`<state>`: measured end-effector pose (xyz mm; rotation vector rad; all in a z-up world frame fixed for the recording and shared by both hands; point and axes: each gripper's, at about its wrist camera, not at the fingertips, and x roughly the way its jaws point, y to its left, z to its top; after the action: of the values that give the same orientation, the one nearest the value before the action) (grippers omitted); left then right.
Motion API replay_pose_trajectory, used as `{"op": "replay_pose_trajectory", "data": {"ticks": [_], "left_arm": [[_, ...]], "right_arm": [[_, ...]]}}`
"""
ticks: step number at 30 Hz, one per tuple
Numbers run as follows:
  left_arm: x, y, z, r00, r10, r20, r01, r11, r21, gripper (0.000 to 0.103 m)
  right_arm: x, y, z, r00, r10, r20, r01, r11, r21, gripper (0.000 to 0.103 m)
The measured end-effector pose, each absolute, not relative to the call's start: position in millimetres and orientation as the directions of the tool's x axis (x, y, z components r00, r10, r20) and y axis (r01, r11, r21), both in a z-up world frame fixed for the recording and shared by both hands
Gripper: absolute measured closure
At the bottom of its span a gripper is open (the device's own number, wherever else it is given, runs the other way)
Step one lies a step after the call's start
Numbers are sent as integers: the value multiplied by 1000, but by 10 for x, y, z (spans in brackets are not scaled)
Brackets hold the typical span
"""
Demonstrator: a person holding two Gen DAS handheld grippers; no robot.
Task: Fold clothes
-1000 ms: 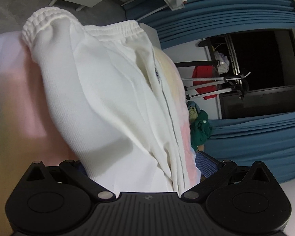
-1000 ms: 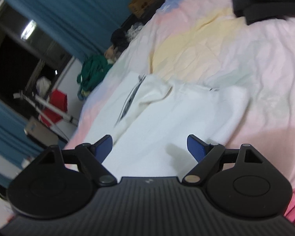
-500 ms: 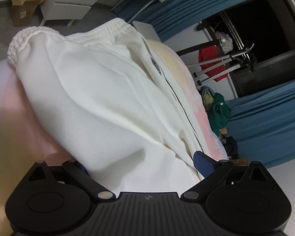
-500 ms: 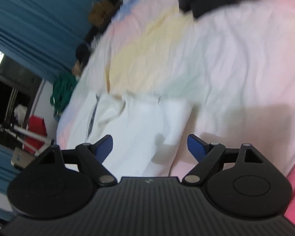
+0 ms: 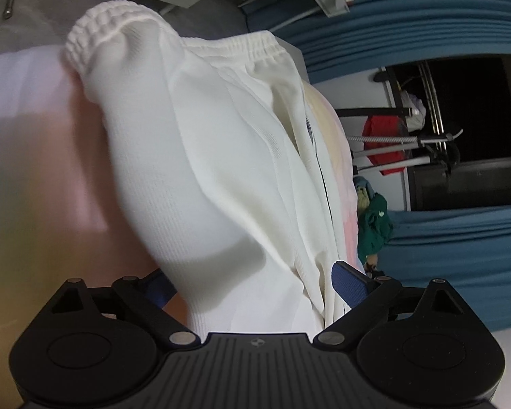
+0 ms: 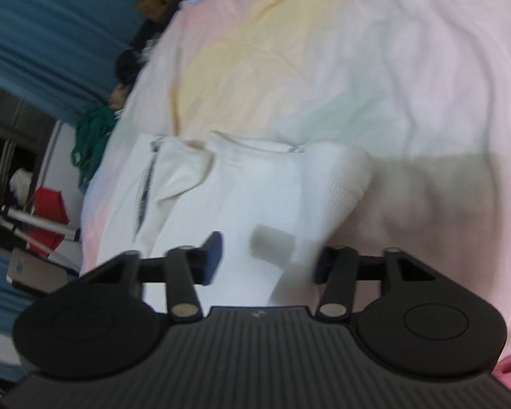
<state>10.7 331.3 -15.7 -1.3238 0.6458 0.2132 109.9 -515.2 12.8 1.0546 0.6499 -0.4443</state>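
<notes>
White garment (image 5: 221,177) hiding left tongs (image 5: 252,286) pad, right view blurred

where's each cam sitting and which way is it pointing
Left wrist: sits on the left gripper, looking along its fingers at the white garment bunched up close on the pastel bedsheet, blue curtains behind; only the gripper's own black body and blue pads show.
Right wrist: sits on the right gripper, looking down across the bed at the garment lying flat on the bedsheet; only its gripper shows.
Shared: the garment, the sheet, the green clothes pile.
</notes>
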Motion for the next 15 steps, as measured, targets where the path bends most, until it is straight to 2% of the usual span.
{"op": "replay_pose_trajectory", "data": {"ticks": [3, 5, 8, 10, 15], "left_arm": [[143, 3325, -201, 803, -221, -554, -507, 237, -829, 16], [169, 3330, -229, 795, -221, -565, -521, 229, -823, 25], [192, 3338, -253, 789, -212, -577, -537, 221, -814, 36], [200, 3344, -264, 787, -212, -579, -541, 212, -813, 40], [224, 3375, -301, 779, -207, -592, -562, 192, -805, 54]], "right_arm": [[1129, -5179, 63, 700, -46, -712, 650, 453, 610, 68], [1130, -5197, -1, 682, -42, -730, 666, 448, 597, 76], [1079, -5205, -78, 679, -13, -734, 671, 416, 614, 88], [1035, -5192, -26, 693, -26, -721, 661, 421, 621, 96], [948, -5174, 85, 726, -56, -685, 637, 430, 640, 98]]}}
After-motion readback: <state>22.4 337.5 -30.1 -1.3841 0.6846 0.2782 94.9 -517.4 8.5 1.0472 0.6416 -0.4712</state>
